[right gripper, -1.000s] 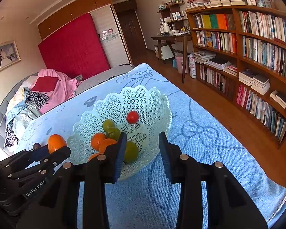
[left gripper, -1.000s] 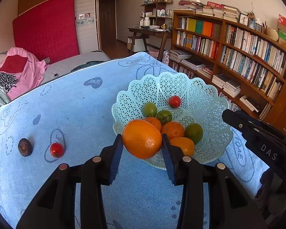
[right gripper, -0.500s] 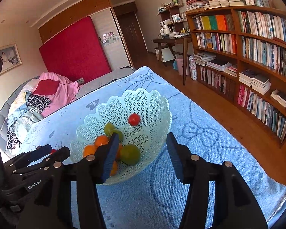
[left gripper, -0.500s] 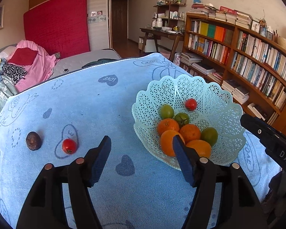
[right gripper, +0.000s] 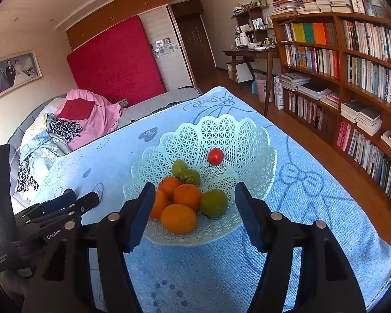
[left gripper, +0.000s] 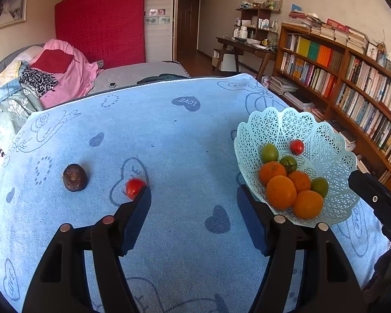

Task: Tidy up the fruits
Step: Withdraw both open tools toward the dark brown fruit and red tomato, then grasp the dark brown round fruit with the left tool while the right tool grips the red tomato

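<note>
A pale green lattice basket [left gripper: 323, 133] stands on the blue cloth at the right and holds several oranges, green fruits and a red tomato [left gripper: 296, 146]. The big orange [left gripper: 281, 191] lies in it at the front. A second red tomato [left gripper: 133, 187] lies on the cloth, just beyond the left finger's tip. A dark brown fruit [left gripper: 74, 177] sits further left. My left gripper [left gripper: 193, 191] is open and holds nothing. In the right wrist view my right gripper [right gripper: 194, 186] hangs just before the basket [right gripper: 221, 130], its jaws opening, nothing pressed between them.
The blue cloth [left gripper: 169, 130] covers the table, whose right edge drops to a wooden floor. A tall bookshelf [right gripper: 352, 78] lines the right wall. A bed with piled clothes [left gripper: 39, 83] lies behind the table. The right gripper's body [left gripper: 378, 203] reaches in beside the basket.
The left gripper opened and let the big orange go into the basket, then swung left towards the tomato on the cloth. The right gripper's jaws widened.
</note>
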{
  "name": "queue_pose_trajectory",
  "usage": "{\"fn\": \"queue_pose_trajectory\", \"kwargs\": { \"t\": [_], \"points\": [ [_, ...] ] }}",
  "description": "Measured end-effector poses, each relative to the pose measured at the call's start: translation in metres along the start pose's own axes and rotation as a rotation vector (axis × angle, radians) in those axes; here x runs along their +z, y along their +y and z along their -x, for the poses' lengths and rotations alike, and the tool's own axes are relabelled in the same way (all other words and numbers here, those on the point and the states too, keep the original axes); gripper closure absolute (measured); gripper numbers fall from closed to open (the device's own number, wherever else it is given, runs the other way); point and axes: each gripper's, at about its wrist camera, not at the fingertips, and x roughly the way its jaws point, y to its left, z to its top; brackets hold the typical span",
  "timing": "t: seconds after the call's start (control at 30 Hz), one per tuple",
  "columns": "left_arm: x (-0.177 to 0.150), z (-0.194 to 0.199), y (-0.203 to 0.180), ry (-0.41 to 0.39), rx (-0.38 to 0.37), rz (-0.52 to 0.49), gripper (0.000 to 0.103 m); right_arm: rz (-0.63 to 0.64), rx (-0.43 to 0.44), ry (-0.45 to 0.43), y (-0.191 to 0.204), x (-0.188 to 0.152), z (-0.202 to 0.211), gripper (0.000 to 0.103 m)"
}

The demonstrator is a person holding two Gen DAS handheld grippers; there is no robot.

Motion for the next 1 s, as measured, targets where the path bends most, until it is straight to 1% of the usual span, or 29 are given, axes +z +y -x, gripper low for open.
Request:
{"fn": "queue_pose_trajectory", "kwargs": {
  "t": [0.07, 0.13, 0.8, 1.0],
  "points": [
    [-0.001, 0.001, 0.008, 0.002, 0.012, 0.012, 0.035, 0.013, 0.011, 0.005, 0.007, -0.001, -0.002, 0.033],
    [-0.001, 0.001, 0.015, 0.006, 0.025, 0.022, 0.035, 0.026, 0.021, 0.009, 0.013, -0.002, -0.003, 0.032],
    [-0.005, 0.006, 0.094, 0.011, 0.150, 0.134, 0.035, 0.175, 0.144, 0.101, 0.087, -0.019, -0.030, 0.032],
    [-0.002, -0.002, 0.121, 0.021, 0.207, 0.182, 0.035, 0.210, 0.169, 0.130, 0.104, -0.025, -0.039, 0.032]
  ]
}}
